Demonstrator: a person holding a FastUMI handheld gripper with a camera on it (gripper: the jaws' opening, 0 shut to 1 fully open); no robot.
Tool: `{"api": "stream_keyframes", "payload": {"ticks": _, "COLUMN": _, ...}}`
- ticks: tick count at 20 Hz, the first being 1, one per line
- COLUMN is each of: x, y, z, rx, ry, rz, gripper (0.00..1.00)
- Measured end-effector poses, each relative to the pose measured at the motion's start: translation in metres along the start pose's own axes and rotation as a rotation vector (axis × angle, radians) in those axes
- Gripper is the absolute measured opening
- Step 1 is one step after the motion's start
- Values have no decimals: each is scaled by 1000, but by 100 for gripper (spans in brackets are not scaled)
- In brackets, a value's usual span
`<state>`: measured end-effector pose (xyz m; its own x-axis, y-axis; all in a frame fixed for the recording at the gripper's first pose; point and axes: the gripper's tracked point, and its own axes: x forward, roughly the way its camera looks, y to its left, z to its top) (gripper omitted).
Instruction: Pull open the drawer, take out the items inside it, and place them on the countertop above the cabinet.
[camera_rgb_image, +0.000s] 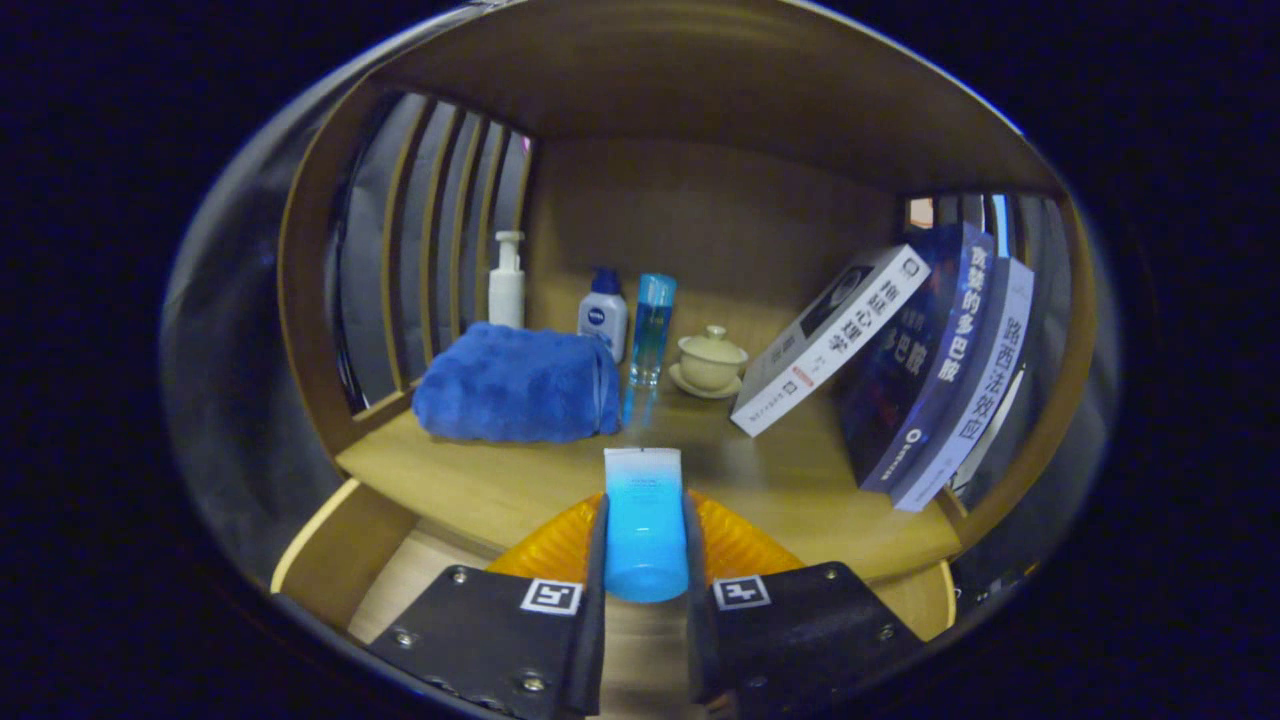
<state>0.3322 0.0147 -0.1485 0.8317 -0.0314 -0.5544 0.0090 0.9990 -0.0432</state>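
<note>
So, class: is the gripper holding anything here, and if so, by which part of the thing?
Yes. The gripper is shut on a blue tube, its fingers pressing the tube's two sides around its lower half; the white end sticks out ahead.

Beyond the gripper (645, 560), whose fingers press on a blue tube (643, 520), a wooden countertop (500, 480) runs back to a plain wooden back panel (720, 230) in dim, warm light. A wooden top board (700, 80) roofs the niche above. To the left of the fingers and further ahead stands a side of upright wooden slats (440, 230); a matching slatted side (1040, 260) closes the right. Under the fingers, the open drawer (330, 560) shows pale wood. Outside the left frame lies a grey wall (230, 350).
</note>
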Motion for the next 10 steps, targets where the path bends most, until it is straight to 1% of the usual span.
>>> {"api": "stream_keyframes", "payload": {"ticks": 2, "x": 19, "y": 0, "z": -9, "rx": 7, "ry": 21, "rz": -26, "gripper": 33}}
{"api": "stream_keyframes", "payload": {"ticks": 3, "x": 25, "y": -3, "z": -7, "rx": 8, "ry": 7, "rz": -37, "gripper": 33}}
{"api": "stream_keyframes", "payload": {"ticks": 4, "x": 35, "y": -8, "z": -4, "rx": 9, "ry": -13, "rz": -66, "gripper": 33}}
{"api": "stream_keyframes", "payload": {"ticks": 5, "x": 40, "y": -15, "z": -5, "rx": 16, "ry": -5, "rz": -83, "gripper": 33}}
{"api": "stream_keyframes", "payload": {"ticks": 6, "x": 47, "y": -14, "z": -7, "rx": 37, "ry": 7, "rz": -77, "gripper": 33}}
{"api": "stream_keyframes", "payload": {"ticks": 7, "x": 51, "y": -15, "z": -5, "rx": 65, "ry": 4, "rz": -68, "gripper": 39}}
{"api": "stream_keyframes", "payload": {"ticks": 9, "x": 52, "y": -24, "z": -6, "rx": 96, "ry": 19, "rz": -62, "gripper": 44}}
{"api": "stream_keyframes", "payload": {"ticks": 10, "x": 49, "y": -25, "z": -6, "rx": 103, "ry": 16, "rz": -49, "gripper": 54}}
